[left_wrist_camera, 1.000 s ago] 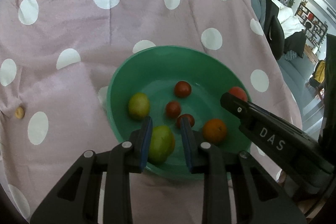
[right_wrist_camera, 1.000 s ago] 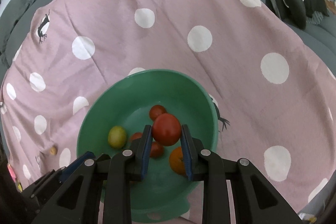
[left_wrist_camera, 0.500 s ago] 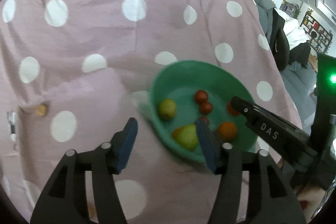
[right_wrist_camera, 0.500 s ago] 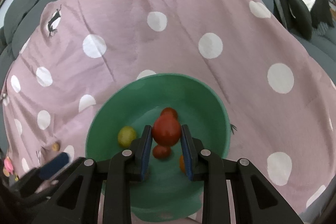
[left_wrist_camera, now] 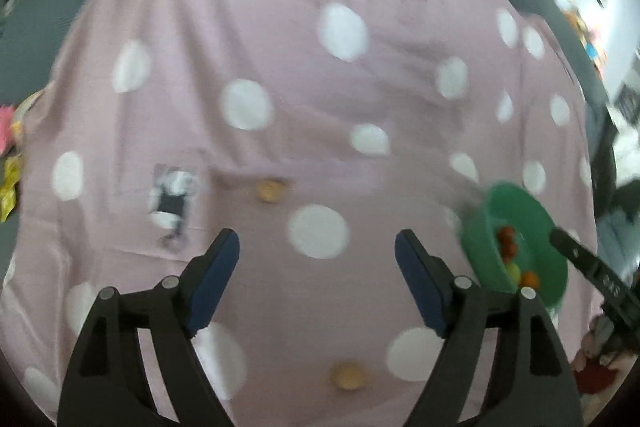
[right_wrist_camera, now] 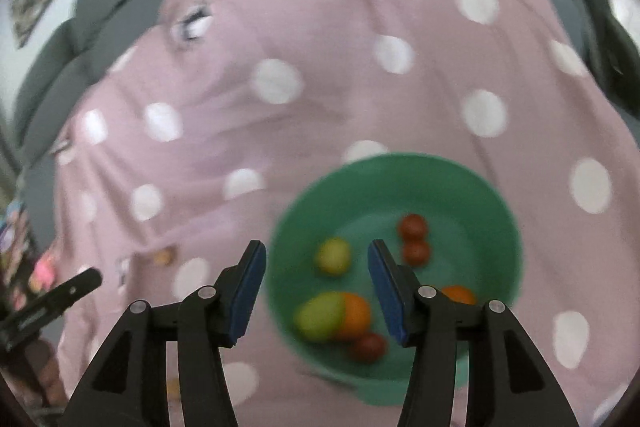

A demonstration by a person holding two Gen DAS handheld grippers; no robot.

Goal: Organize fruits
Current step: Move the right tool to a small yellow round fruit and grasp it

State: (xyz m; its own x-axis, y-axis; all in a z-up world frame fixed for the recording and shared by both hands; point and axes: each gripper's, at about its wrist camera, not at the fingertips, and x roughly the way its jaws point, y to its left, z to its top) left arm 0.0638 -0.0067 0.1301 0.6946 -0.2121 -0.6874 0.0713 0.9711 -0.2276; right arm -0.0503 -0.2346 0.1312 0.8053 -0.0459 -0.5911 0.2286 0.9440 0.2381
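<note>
Both jaws have just been opening. My left gripper [left_wrist_camera: 316,281] stands wide with nothing between the pads, only cloth [left_wrist_camera: 280,39]. My right gripper [right_wrist_camera: 316,291] is about half open over the bowl [right_wrist_camera: 500,211], gripping nothing; the fruit seen between its pads lies on the bowl floor.

Bowl holds greenish, orange and red fruit [right_wrist_camera: 332,315]. In the left view the bowl sits at 3 o'clock.

Still loose on the cloth: one small tan fruit [left_wrist_camera: 271,190] at 12 o'clock just beyond the left pads, another [left_wrist_camera: 347,375] at 6 o'clock beneath them (both blurred; kind uncertain).

Step in hand, as I judge it: left goes for a loose fruit. Take the 12 o'clock one, since it lies ahead. Keep jaws wide, straddle it evenly, close gently so it cannot roll or snag cloth. Hold the right clear of the bowl rim.
</note>
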